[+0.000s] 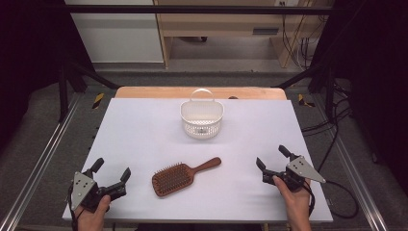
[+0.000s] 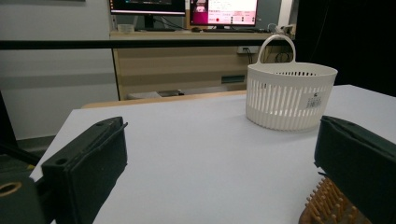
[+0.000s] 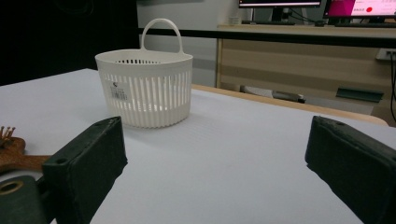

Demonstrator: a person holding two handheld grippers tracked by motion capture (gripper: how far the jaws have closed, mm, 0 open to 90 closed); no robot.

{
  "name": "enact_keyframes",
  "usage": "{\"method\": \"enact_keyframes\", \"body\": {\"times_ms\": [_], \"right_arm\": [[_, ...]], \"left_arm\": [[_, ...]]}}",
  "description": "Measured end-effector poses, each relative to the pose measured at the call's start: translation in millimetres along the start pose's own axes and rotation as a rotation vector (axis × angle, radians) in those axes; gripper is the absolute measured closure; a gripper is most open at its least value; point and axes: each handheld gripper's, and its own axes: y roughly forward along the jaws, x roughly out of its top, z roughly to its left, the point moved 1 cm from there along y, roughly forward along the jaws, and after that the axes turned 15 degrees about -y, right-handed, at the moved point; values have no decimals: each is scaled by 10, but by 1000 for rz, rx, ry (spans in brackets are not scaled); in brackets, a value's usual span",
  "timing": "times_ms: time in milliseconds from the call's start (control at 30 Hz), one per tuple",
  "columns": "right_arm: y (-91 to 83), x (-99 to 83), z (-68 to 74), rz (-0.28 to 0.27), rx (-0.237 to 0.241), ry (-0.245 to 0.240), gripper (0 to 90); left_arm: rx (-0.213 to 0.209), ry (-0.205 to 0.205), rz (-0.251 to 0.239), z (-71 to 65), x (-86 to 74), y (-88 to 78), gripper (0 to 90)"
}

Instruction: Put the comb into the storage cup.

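A brown wooden paddle hairbrush lies bristles up near the table's front middle, its handle pointing back and right. A white slotted plastic basket with a loop handle stands upright at the back middle. My left gripper rests at the front left corner, open and empty, to the left of the brush. The right gripper sits at the front right, open and empty too. The left gripper view has the basket ahead and the brush bristles by one jaw. From the right gripper view, the basket stands ahead to the left and the brush is at the left edge.
The white table top has a wooden strip along its far edge. Metal rails run along both sides. A wooden cabinet and cables stand on the floor beyond the table.
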Motion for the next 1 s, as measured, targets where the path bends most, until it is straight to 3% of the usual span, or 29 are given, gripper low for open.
{"method": "enact_keyframes", "body": {"times_ms": [200, 400, 500, 1000], "right_arm": [[-25, 12, 23, 28, 1, 12, 94], [-51, 37, 41, 70, -45, 37, 94], [-33, 33, 28, 86, -80, 40, 73], [-26, 11, 5, 106, -73, 56, 65]], "left_arm": [[-5, 4, 34, -42, -11, -5, 27], [-12, 7, 60, -73, -25, -7, 30], [-9, 8, 103, -86, -50, 27, 37], [-44, 24, 148, -196, -100, 15, 47]]}}
